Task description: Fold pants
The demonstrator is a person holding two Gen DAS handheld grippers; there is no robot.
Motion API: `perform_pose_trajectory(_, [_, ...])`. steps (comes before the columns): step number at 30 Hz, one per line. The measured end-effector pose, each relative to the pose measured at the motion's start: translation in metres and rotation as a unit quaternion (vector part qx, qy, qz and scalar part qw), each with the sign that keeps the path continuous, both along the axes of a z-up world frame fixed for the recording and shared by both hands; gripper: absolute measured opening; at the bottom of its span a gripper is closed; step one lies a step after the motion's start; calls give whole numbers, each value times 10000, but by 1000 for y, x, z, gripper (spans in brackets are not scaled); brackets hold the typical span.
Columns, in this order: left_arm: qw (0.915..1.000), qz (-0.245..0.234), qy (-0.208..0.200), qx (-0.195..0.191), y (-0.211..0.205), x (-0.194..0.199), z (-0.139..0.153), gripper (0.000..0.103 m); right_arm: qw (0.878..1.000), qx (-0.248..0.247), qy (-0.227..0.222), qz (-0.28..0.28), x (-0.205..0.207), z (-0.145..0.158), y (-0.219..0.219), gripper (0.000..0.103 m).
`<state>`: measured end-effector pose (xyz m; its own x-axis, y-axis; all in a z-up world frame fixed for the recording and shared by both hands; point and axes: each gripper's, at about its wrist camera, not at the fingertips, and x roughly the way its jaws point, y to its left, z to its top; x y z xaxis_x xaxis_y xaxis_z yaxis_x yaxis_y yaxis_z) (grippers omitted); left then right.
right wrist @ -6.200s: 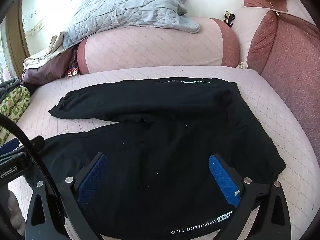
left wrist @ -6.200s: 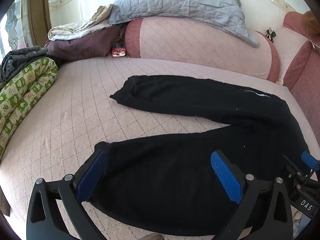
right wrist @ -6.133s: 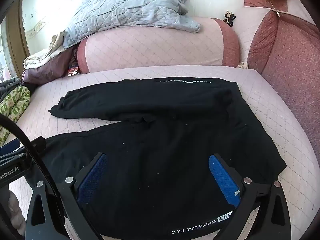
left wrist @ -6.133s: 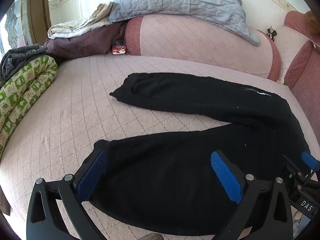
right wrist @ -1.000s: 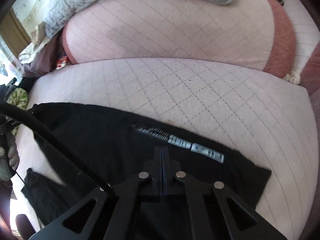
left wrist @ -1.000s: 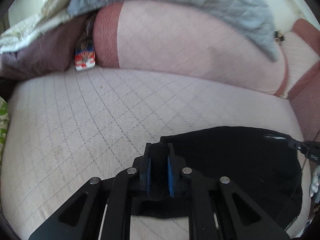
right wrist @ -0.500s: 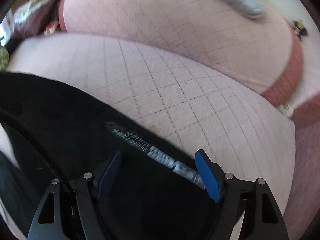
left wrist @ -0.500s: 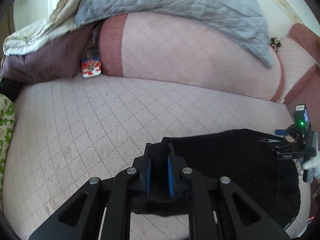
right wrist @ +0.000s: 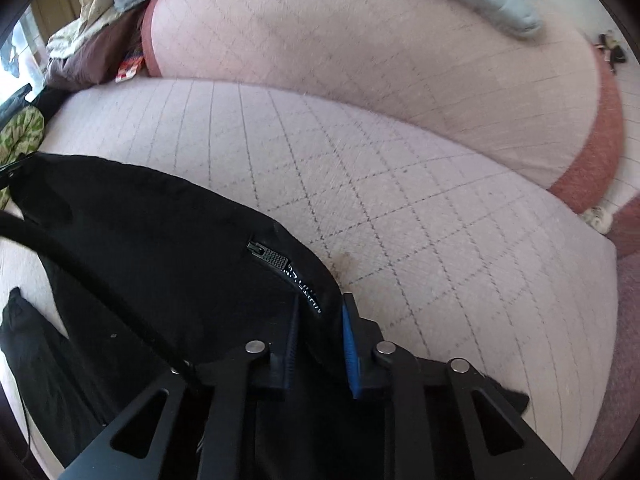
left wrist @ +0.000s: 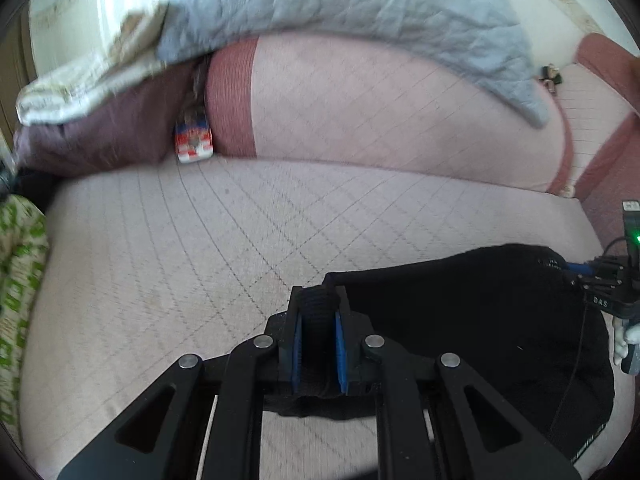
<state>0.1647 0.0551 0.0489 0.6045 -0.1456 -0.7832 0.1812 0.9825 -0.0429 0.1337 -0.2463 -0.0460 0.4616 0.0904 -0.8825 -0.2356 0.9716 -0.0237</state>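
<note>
The black pants (left wrist: 472,320) lie on the pink quilted bed (left wrist: 200,248), one leg folded over the other. My left gripper (left wrist: 319,312) is shut on the ribbed cuff end of the pants at their left edge. In the right wrist view my right gripper (right wrist: 319,320) is shut on a fold of the pants (right wrist: 168,240) beside a zipped pocket with white lettering. The right gripper also shows at the right edge of the left wrist view (left wrist: 608,280), at the far end of the pants.
A pink bolster (left wrist: 400,112) with a grey quilted pillow (left wrist: 340,4) on it lies at the back. A maroon blanket (left wrist: 100,136) and a red-and-white packet (left wrist: 193,140) are back left. A green patterned blanket (left wrist: 16,280) is at the left edge.
Earlier both grippers were open over the spread pants. Half a second ago my right gripper was open; now it is shut on the pants by the zipper. My left gripper still holds the cuff.
</note>
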Motion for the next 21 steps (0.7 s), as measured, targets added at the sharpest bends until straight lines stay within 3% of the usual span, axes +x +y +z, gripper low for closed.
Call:
perform_pose_trajectory(7, [9985,-253,-481,29,8,-78,47,13,9977,-131,-562,-363,-74,57,10,18])
perform_pose_trajectory(9, [9982,-306,-515,92,11,-103,46,13,9975,-124,-563,-411,-102,64,9,9])
perform_pose_trajectory(12, [9977,-419,-439,288,17,-141,31,14,9978,-72,-498,-426,-154,62,15,8])
perform_pose_trajectory(17, [9949,-483,-7,882,26,-195,-20,20,9994,60,40,-334,-231,27,31,7])
perform_pose_trajectory(21, [9955,-409,484,708,49,-227,-48,31,9980,38,612,-167,-275,1,43,13])
